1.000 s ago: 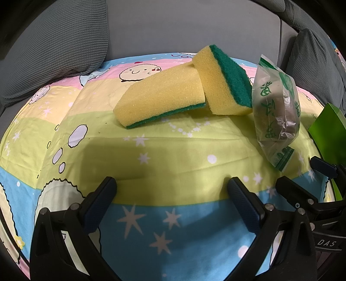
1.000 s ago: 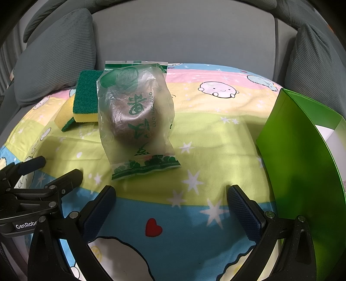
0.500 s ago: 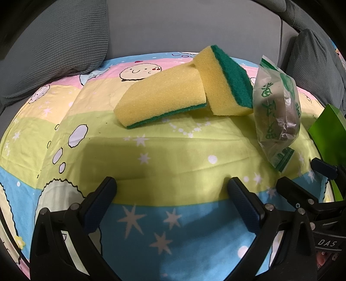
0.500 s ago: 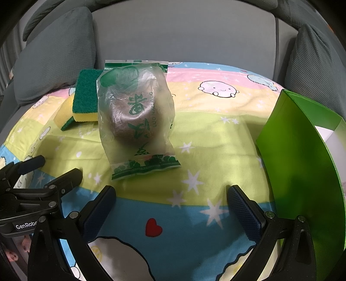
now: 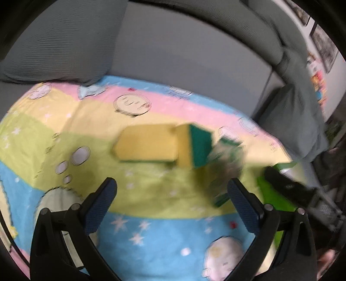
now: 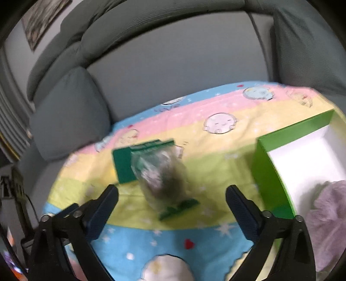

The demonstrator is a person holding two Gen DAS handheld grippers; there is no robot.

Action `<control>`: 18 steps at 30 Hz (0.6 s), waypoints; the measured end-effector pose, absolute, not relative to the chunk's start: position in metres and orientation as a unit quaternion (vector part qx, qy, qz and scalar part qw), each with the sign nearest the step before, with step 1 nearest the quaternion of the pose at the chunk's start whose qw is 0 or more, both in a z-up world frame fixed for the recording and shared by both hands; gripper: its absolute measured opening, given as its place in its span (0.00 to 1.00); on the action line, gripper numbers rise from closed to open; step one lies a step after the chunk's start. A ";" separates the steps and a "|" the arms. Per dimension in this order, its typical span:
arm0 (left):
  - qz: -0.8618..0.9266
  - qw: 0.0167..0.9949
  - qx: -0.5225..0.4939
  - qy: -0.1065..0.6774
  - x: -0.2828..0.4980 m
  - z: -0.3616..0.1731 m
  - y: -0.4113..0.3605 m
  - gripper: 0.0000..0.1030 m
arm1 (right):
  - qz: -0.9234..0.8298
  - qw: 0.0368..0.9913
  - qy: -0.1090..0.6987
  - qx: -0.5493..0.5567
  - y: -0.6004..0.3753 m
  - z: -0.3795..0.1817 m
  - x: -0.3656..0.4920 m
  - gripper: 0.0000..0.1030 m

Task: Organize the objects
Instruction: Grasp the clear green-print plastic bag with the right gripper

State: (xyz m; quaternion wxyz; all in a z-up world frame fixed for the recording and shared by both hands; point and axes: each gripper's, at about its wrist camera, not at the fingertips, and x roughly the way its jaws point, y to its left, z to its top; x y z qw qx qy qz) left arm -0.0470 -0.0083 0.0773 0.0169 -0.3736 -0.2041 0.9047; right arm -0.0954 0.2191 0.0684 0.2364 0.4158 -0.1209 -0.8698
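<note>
While both views blur, left hand-held gripper (image 5: 172, 192) and right hand-held gripper (image 6: 172, 197) gape wide, empty, above sponges (image 5: 149, 148) and plastic-wrapped packet (image 6: 161, 179).

Grey sofa (image 6: 173, 71) with cushions (image 6: 69, 114) carries a pastel cartoon sheet (image 5: 151, 201); framed picture (image 6: 41, 19) on wall.

Both sets of tongs are built alike. The left tongs (image 5: 172, 190) and the right tongs (image 6: 172, 196) are each made of two matte black angular arms, and the inner face of each finger is lined with a dark blue textured pad (image 5: 103, 206). Small silver screws (image 5: 74, 207) are set along the arms, and a like blue pad (image 6: 242, 214) is seen on the right tongs.
</note>
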 end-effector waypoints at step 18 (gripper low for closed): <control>0.884 0.063 -0.436 -0.157 -0.099 0.034 0.049 0.85 | -0.812 0.280 -0.176 0.482 0.205 0.028 -0.148 0.75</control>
